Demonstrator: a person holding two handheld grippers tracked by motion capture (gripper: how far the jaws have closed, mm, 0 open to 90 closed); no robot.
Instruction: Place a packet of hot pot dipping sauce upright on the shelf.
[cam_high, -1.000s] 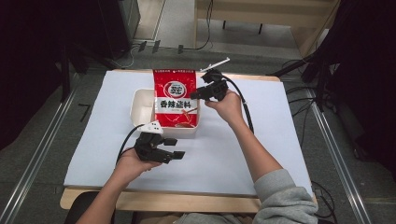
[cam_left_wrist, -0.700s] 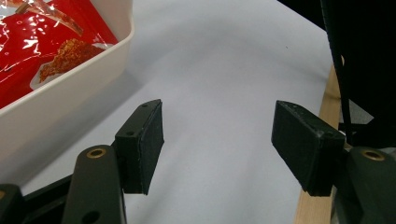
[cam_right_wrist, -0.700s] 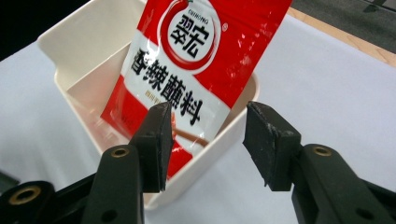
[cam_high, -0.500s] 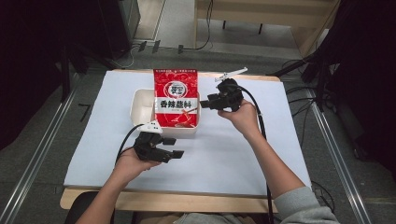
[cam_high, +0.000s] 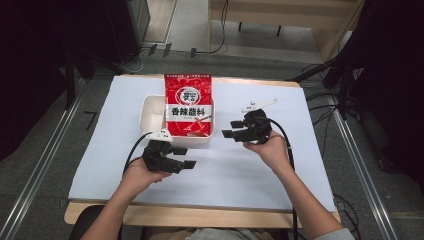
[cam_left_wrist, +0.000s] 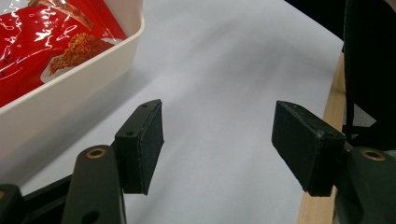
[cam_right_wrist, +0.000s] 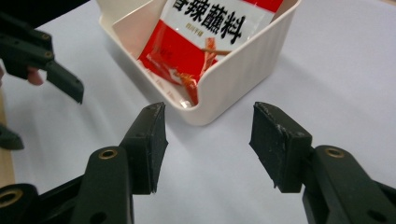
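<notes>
Since a moment ago, your right gripper (cam_high: 229, 135) has let go of the red packet (cam_high: 188, 104) and pulled back toward you and to the right. Its jaws have just been opening, and they hold nothing. Now the packet leans in the white tub (cam_high: 150, 111), its top sticking up past the far rim. Your left gripper (cam_high: 184, 157) sits low on the white table cover (cam_high: 280, 170), just in front of the tub, jaws wide apart with nothing inside.

Red packet (cam_high: 188, 104), cream tray (cam_high: 150, 114)
</notes>
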